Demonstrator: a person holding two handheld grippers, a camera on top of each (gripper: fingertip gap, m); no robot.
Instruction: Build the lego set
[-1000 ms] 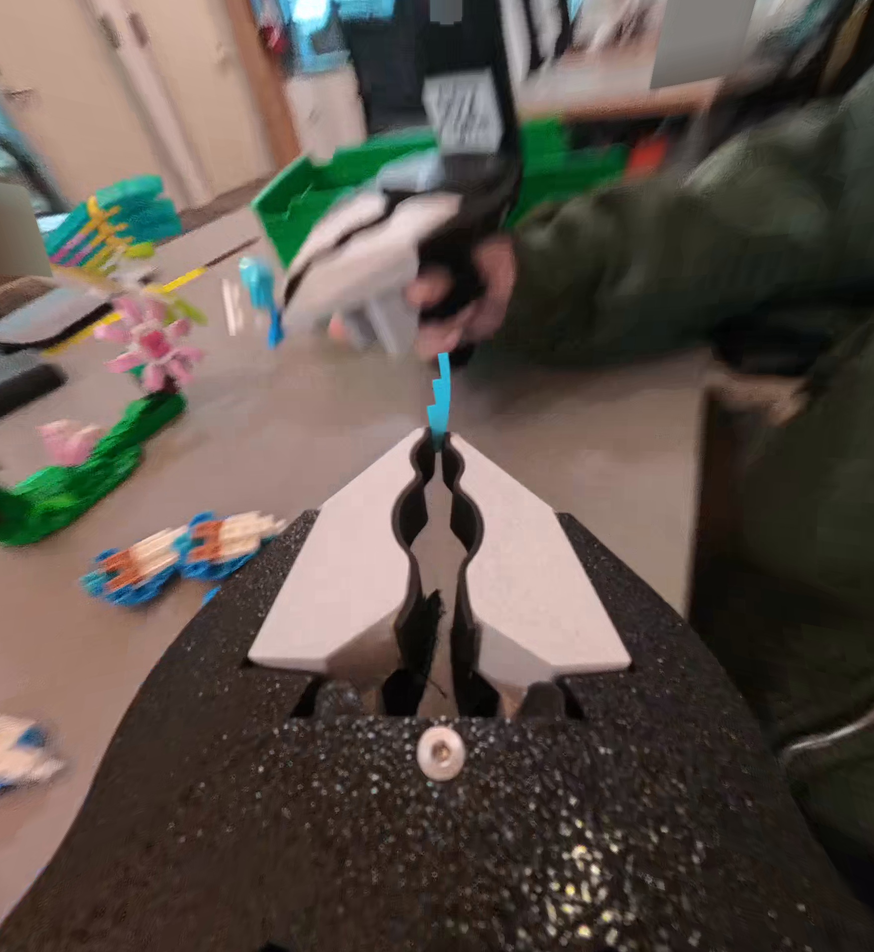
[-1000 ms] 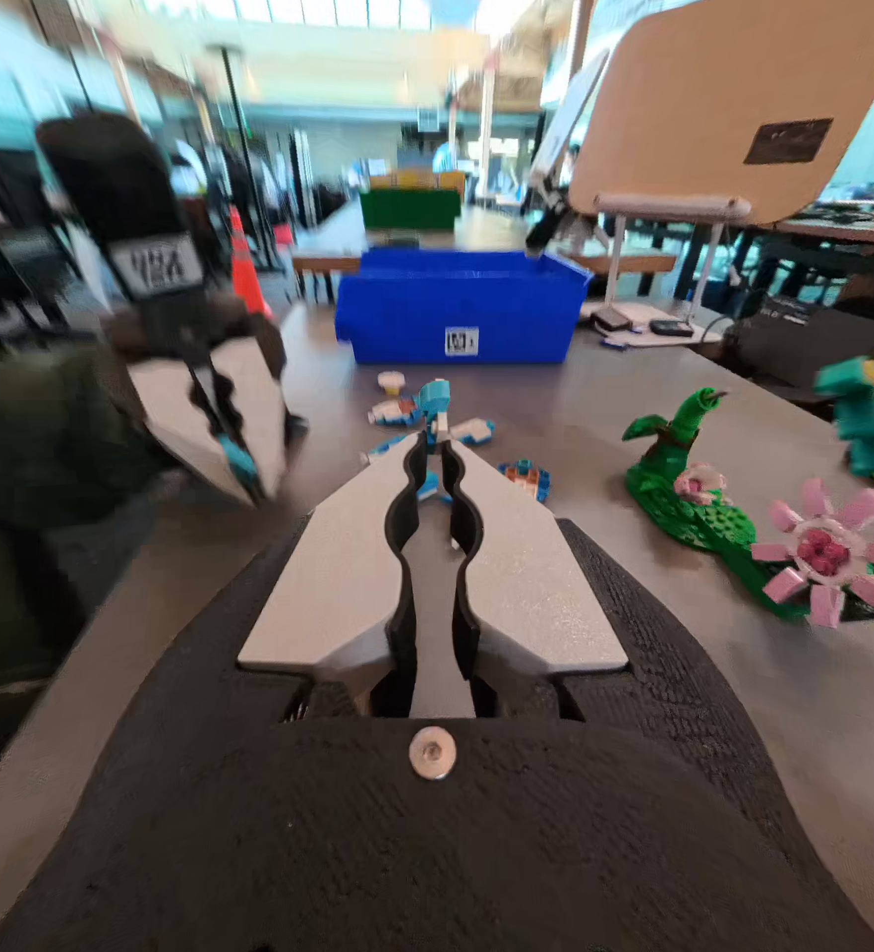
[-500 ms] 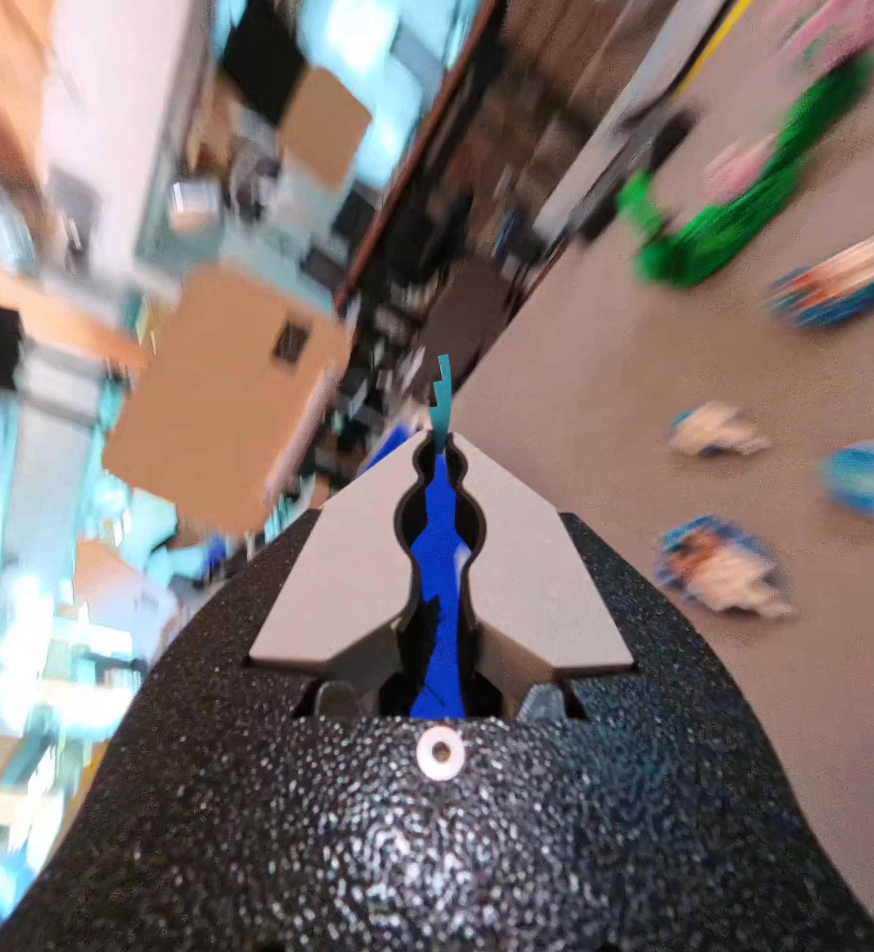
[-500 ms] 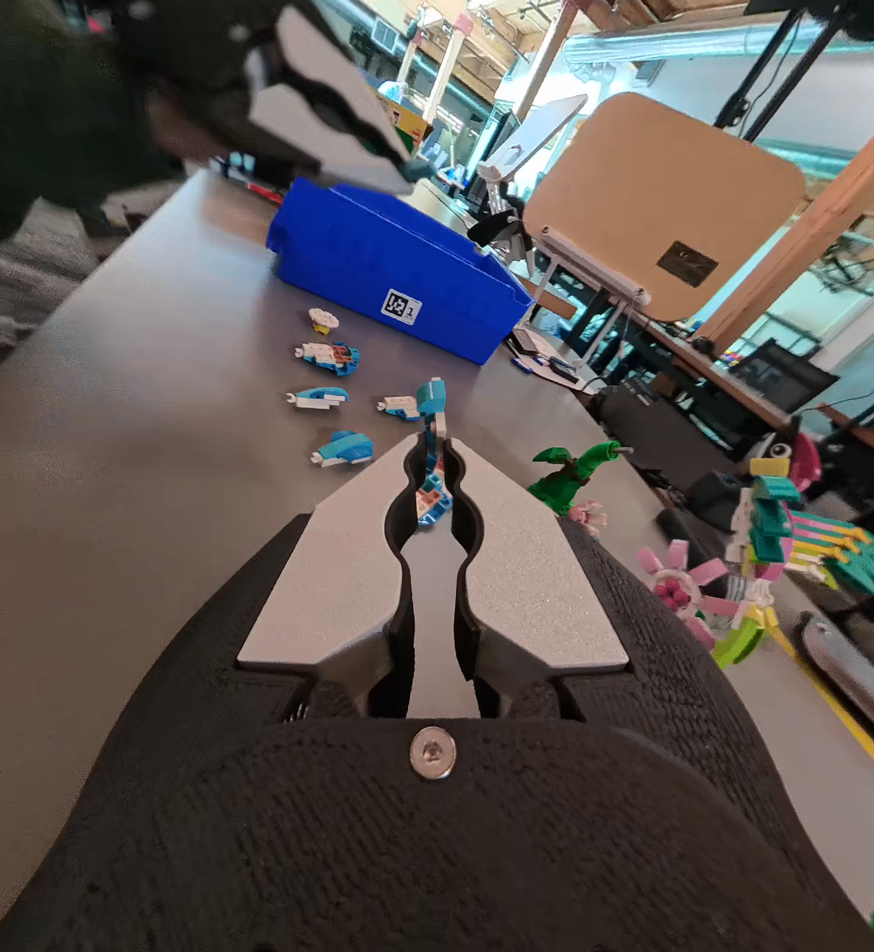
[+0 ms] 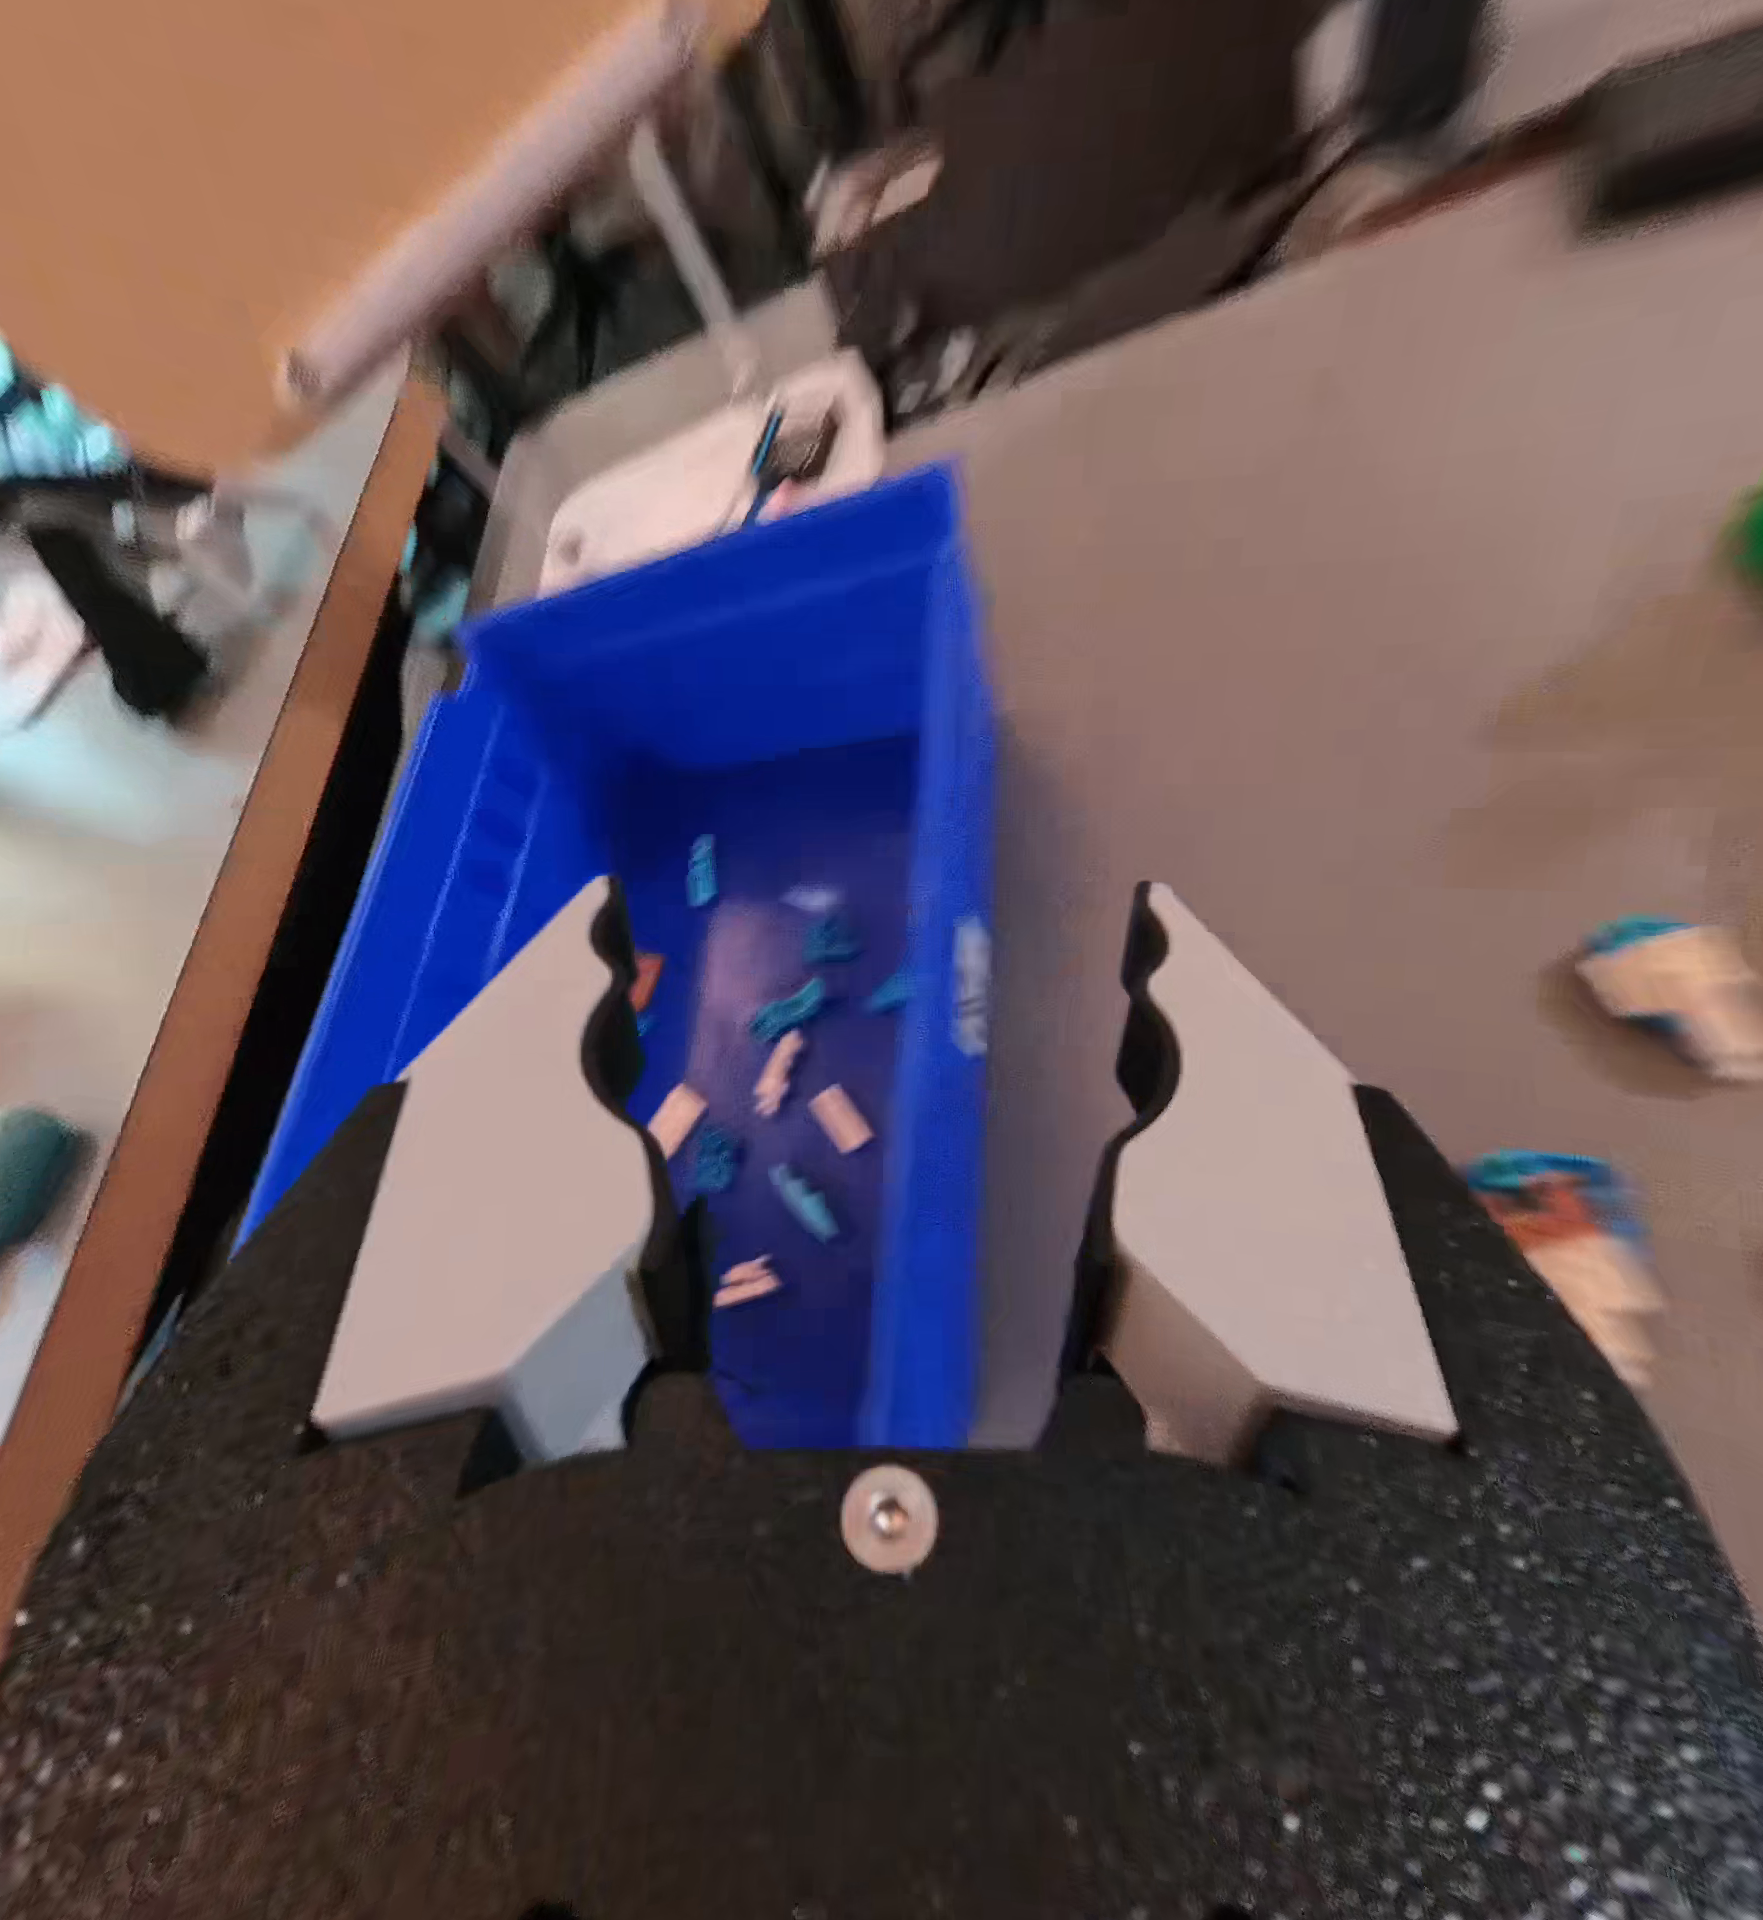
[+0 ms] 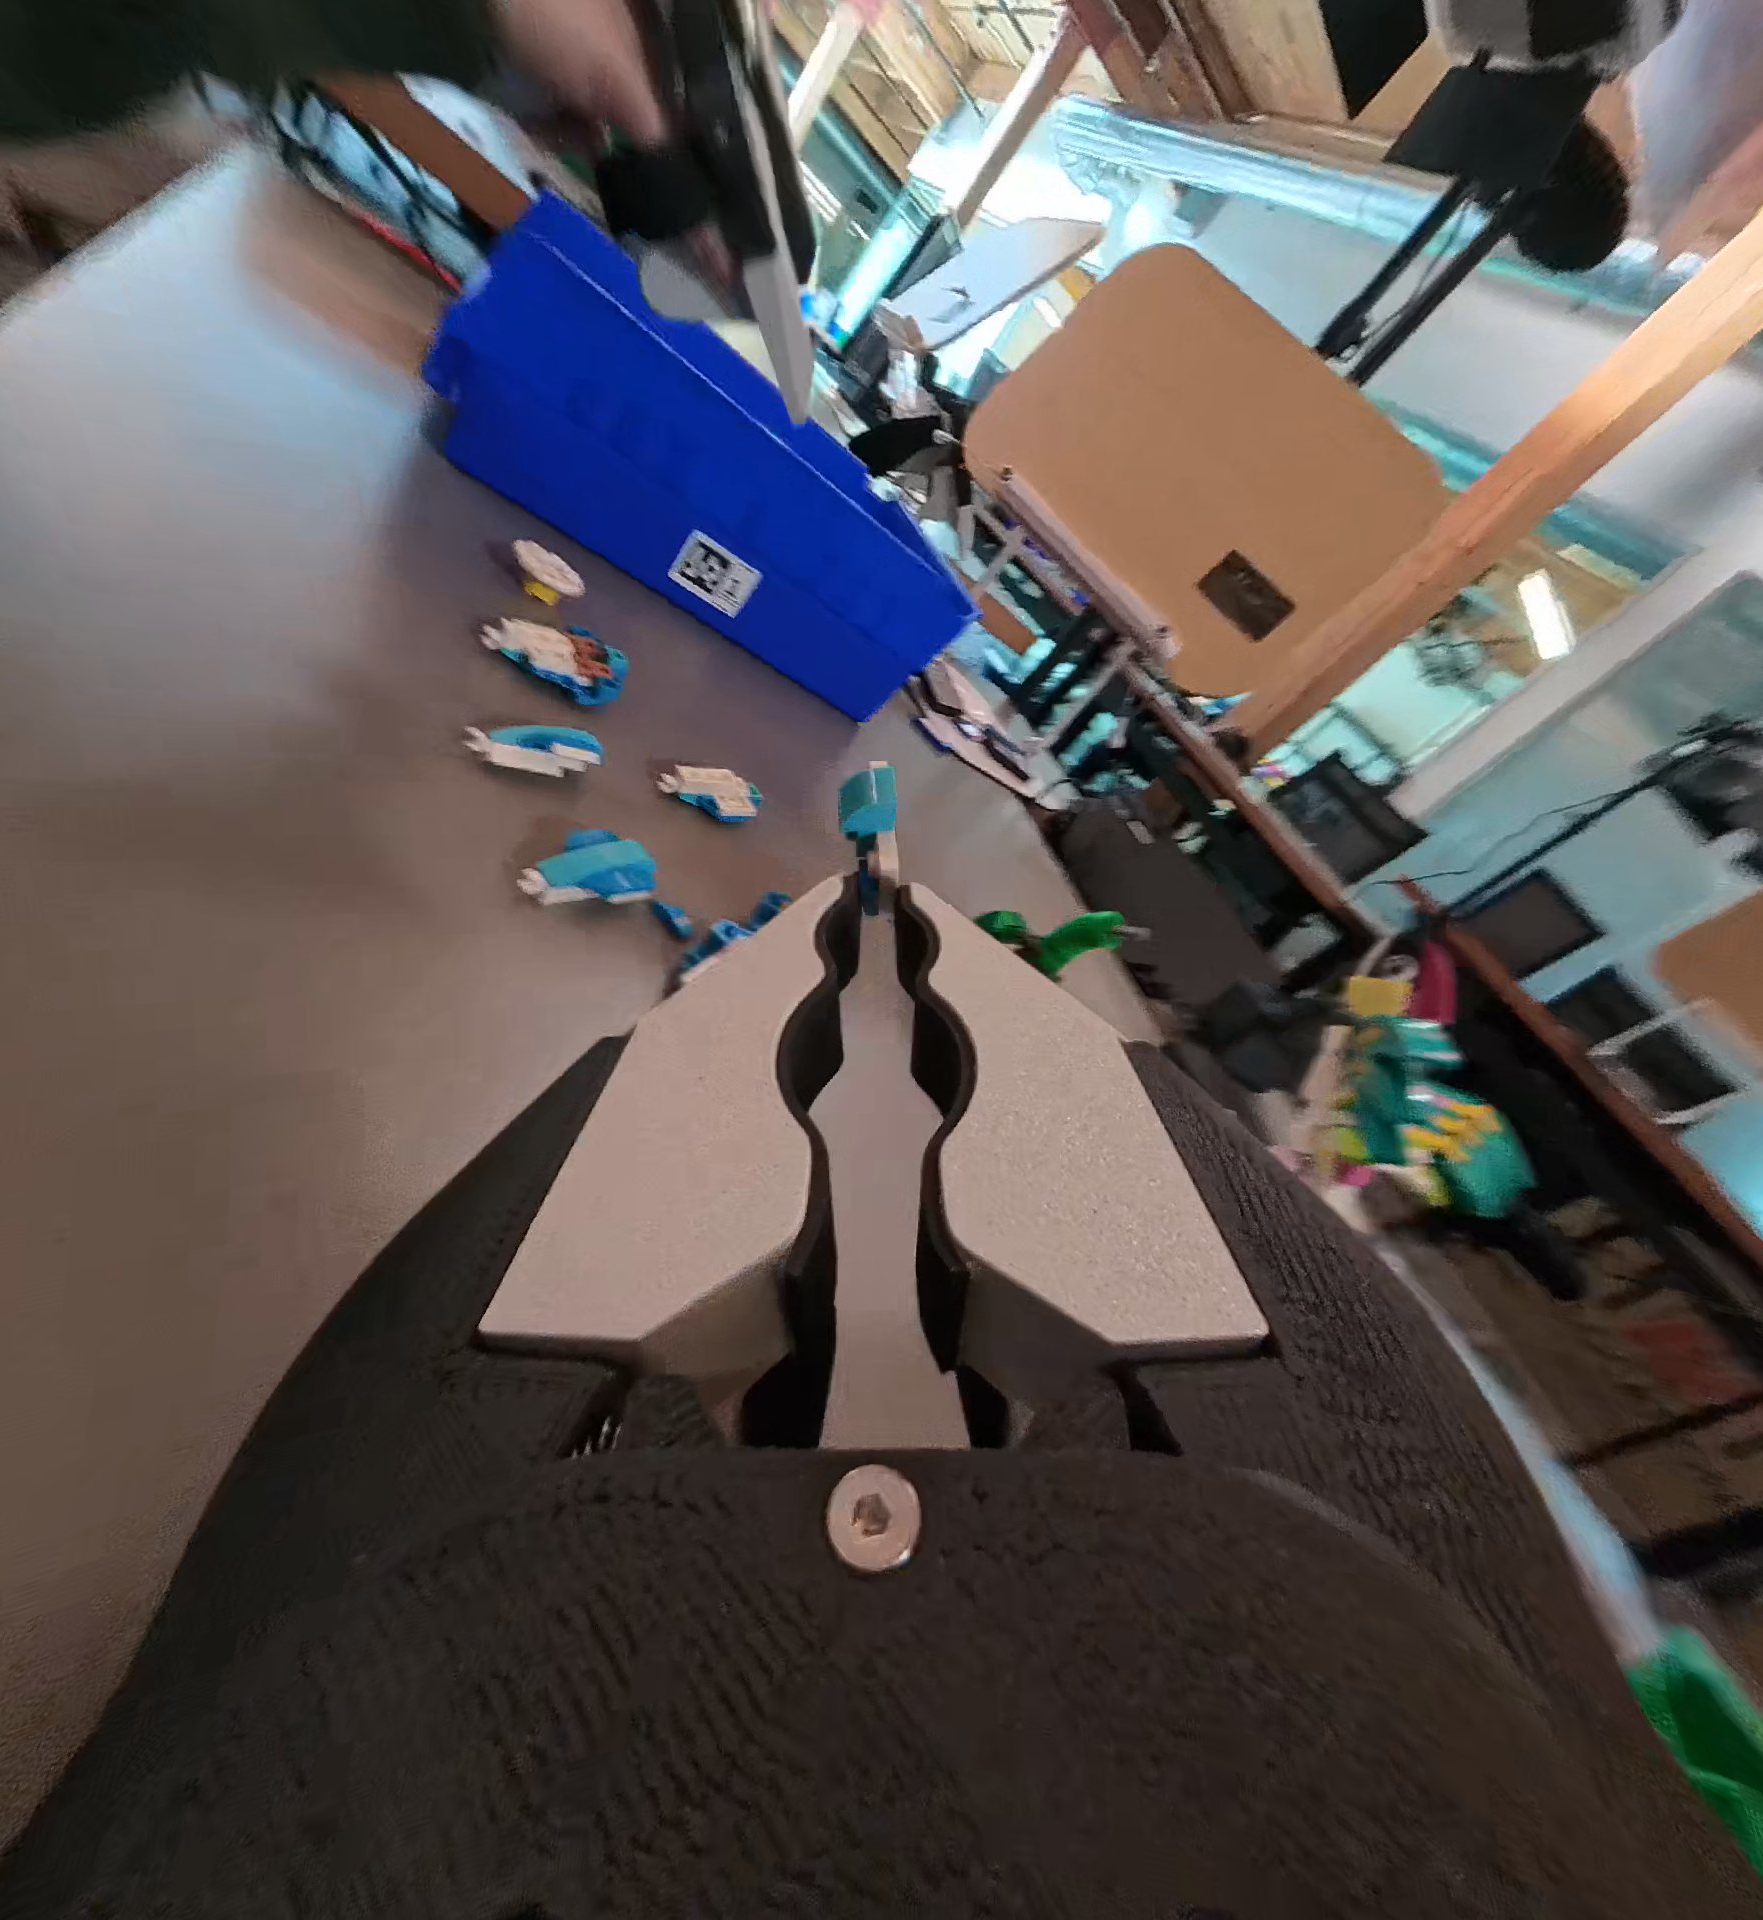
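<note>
While it hangs above the blue bin (image 5: 944,727), the left gripper (image 5: 877,920) has its jaws spread wide with nothing between them; the bin's interior fills the gap at frame centre. Bin's long axis runs from lower centre toward upper centre of the left wrist view, open top facing the camera. Small teal and tan brick pieces (image 5: 789,1049) lie scattered on its floor. Right gripper (image 6: 872,899) is clenched on a small teal and white brick piece (image 6: 869,821), which sticks up past the fingertips, long axis along the fingers. In the right wrist view the bin sits in the upper left on the grey tabletop (image 6: 181,831), with small blue-and-white brick models (image 6: 591,868) between it and the gripper. Green brick plant (image 6: 1064,935) lies just right of the fingertips.
</note>
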